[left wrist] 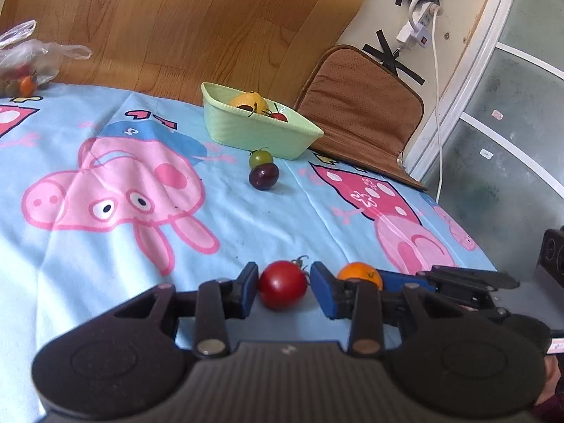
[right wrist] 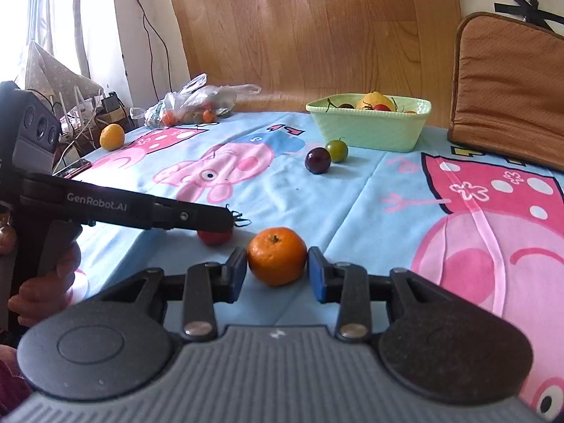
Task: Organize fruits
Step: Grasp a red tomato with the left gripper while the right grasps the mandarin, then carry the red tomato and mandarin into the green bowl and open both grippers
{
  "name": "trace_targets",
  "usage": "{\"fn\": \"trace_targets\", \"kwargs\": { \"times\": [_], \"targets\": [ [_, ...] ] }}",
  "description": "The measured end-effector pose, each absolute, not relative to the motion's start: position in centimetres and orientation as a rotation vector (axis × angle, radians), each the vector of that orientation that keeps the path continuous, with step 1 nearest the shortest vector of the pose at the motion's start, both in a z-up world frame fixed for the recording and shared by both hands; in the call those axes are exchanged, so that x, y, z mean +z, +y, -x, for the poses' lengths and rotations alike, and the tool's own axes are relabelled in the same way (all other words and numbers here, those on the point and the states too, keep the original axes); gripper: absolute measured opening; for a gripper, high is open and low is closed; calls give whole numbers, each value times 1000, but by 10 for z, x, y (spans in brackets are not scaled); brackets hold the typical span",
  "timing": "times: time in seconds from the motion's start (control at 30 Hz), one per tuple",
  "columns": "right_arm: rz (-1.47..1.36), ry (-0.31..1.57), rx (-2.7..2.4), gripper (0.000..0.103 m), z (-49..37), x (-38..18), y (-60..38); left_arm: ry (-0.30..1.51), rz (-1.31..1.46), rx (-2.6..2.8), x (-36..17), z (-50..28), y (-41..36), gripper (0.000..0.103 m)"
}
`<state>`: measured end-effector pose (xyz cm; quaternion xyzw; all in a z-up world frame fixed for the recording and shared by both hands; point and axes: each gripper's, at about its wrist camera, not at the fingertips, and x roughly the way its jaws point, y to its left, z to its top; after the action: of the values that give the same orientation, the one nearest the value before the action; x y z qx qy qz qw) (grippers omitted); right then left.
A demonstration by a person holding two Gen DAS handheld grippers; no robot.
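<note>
My left gripper point(left wrist: 284, 270) is shut on a red tomato point(left wrist: 282, 284) low over the blue cartoon tablecloth point(left wrist: 246, 225). My right gripper point(right wrist: 276, 253) is shut on a small orange point(right wrist: 276, 256), right beside it. In the right wrist view the left gripper point(right wrist: 229, 219) reaches in from the left with the red tomato point(right wrist: 214, 237) under its fingers. The orange point(left wrist: 359, 273) also shows in the left wrist view. A pale green bowl point(left wrist: 261, 134) point(right wrist: 366, 130) at the far side holds a yellow fruit point(left wrist: 248, 102) and a small red one point(left wrist: 279, 117). A green tomato point(left wrist: 261, 158) and a dark purple one point(left wrist: 263, 177) lie just before the bowl.
A plastic bag point(right wrist: 197, 102) with small fruits lies at the far left, and a yellow-orange fruit point(right wrist: 112, 136) sits near the table's left edge. A brown cushion point(right wrist: 507, 88) stands right of the bowl. A person's hand point(right wrist: 46, 282) holds the left gripper's handle.
</note>
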<state>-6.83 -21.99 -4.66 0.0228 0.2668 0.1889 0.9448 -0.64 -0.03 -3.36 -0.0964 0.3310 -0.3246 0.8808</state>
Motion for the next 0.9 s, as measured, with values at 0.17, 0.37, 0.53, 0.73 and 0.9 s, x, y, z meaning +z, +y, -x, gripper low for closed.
{"fn": "trace_targets", "kwargs": {
  "times": [0.17, 0.37, 0.53, 0.73, 0.9],
  "targets": [
    [-27, 529, 386, 46, 73, -47, -218, 653, 152, -678, -27, 13, -6, 49],
    [-5, 543, 382, 44, 72, -53, -215, 674, 117, -684, -36, 12, -15, 36],
    [-16, 521, 381, 38, 66, -49, -218, 677, 140, -718, -31, 2, -15, 31],
    [-85, 469, 377, 38, 31, -27, -231, 614, 146, -736, 0, -34, -29, 31],
    [-112, 413, 351, 38, -23, -4, -248, 543, 132, -725, 32, -87, -52, 31]
  ]
}}
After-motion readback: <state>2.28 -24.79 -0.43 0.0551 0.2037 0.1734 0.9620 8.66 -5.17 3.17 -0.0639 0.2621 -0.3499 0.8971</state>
